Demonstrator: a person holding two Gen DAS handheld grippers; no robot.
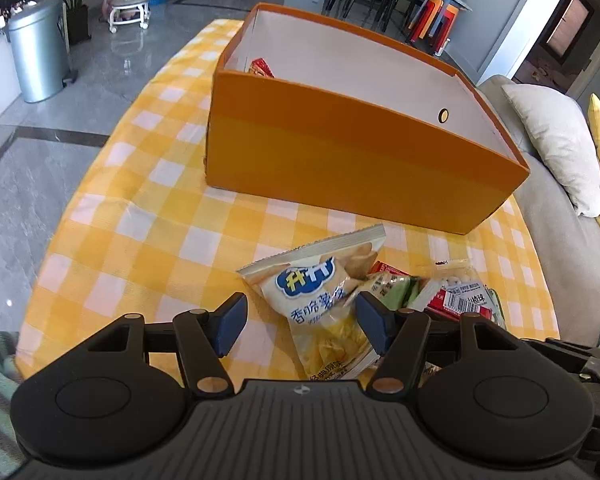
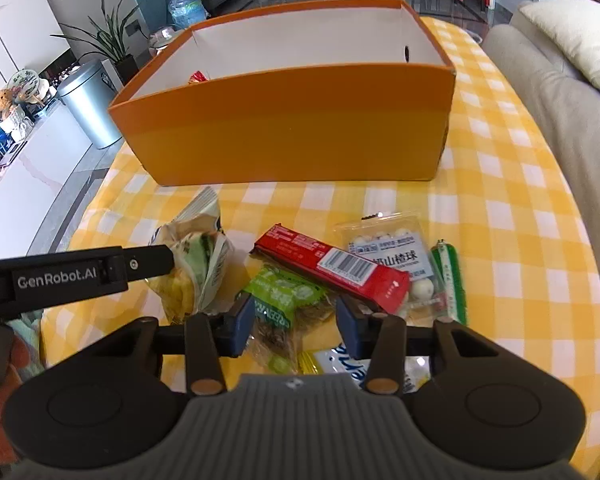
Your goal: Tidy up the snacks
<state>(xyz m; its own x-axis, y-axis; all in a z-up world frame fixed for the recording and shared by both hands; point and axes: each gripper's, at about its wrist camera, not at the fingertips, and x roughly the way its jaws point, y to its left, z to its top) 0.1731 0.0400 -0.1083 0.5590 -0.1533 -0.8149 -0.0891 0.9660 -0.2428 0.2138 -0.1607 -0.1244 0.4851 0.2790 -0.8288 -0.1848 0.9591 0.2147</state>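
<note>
One orange box [image 2: 284, 136], yellow checked tablecloth [image 2: 520, 208]

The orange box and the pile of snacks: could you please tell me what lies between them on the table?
Nothing: only bare yellow checked tablecloth separates the orange box from the snack pile, as both wrist views show.

two wrist views angled steeply down, close over the snack pile [image 1: 364, 292], both facing the orange box [image 2: 284, 128]

A box [image 2: 284, 136] stands toward the table's [image 2: 520, 216] far edge, one packet [image 2: 198, 77] inside at its left. Before it, snack packets [image 2: 332, 266] lie clustered near the near edge.
</note>
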